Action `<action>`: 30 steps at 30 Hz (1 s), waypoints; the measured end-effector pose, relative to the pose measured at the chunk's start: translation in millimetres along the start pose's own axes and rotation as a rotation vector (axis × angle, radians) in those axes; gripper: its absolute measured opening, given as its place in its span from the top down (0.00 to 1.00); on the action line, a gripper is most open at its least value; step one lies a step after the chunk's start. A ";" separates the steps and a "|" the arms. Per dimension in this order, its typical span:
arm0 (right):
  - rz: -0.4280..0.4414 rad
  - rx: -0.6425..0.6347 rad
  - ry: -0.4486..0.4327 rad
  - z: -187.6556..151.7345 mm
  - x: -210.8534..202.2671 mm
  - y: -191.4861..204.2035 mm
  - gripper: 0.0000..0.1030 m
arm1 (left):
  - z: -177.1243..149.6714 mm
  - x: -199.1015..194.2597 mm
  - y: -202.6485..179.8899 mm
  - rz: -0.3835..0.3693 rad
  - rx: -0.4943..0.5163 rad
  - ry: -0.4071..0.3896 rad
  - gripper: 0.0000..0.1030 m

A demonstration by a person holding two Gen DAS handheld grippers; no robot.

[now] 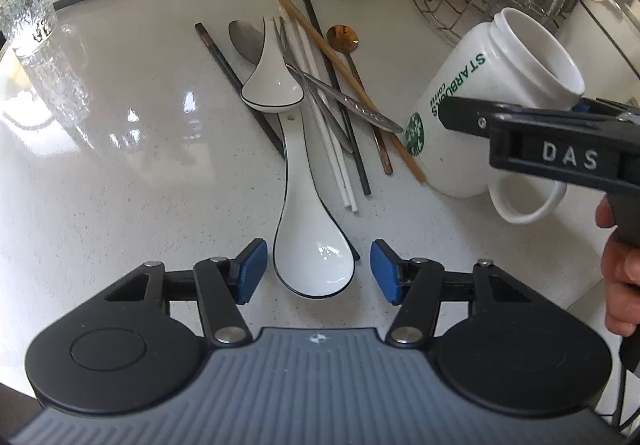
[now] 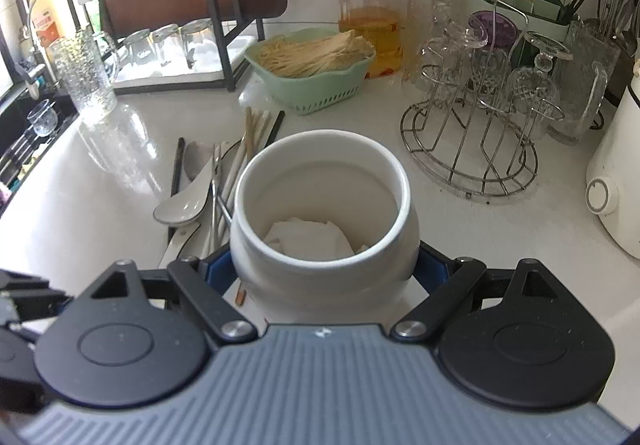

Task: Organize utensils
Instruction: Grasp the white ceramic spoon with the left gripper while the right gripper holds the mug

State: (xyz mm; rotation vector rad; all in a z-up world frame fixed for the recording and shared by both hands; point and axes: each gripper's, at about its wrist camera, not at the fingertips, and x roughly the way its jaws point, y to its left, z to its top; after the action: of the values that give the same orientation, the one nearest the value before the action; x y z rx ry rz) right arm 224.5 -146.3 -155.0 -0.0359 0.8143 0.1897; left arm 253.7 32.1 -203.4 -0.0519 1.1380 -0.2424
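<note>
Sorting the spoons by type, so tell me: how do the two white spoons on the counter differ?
The near white spoon lies bowl up, showing its hollow; the far white spoon lies bowl down, showing its rounded back. The near spoon's bowl sits between the open left claw's pads; the far spoon's bowl rests on the near spoon's handle. The near spoon looks larger, though it is closer to the camera. Both are glossy white with a dark rim.

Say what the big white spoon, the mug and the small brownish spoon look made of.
Big white spoon: probably glazed ceramic; glossy white with a dark rim line. Mug: likely glazed ceramic too; thick white wall, printed green logo. Small spoon: seemingly metal with a copper-coloured finish; thin and shiny.
</note>
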 end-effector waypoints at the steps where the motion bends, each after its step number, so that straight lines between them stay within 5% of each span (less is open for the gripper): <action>1: 0.003 -0.003 0.000 -1.2 -1.3 0.1 0.12 | 0.2 -0.1 -0.1 0.004 0.005 0.000 0.44; 4: 0.010 -0.013 -0.001 -3.3 -3.7 0.7 0.12 | 0.6 -1.9 3.2 0.008 -0.001 0.003 0.52; 30: -0.034 0.023 0.006 -7.9 -7.7 12.3 0.12 | 43.2 -76.0 23.3 0.002 0.028 -0.171 0.53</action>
State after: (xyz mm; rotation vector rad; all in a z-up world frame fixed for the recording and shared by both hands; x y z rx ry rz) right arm 211.4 -136.2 -154.3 -0.0290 0.8207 0.1484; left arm 266.4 67.7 -121.2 -0.0459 0.9639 -0.2473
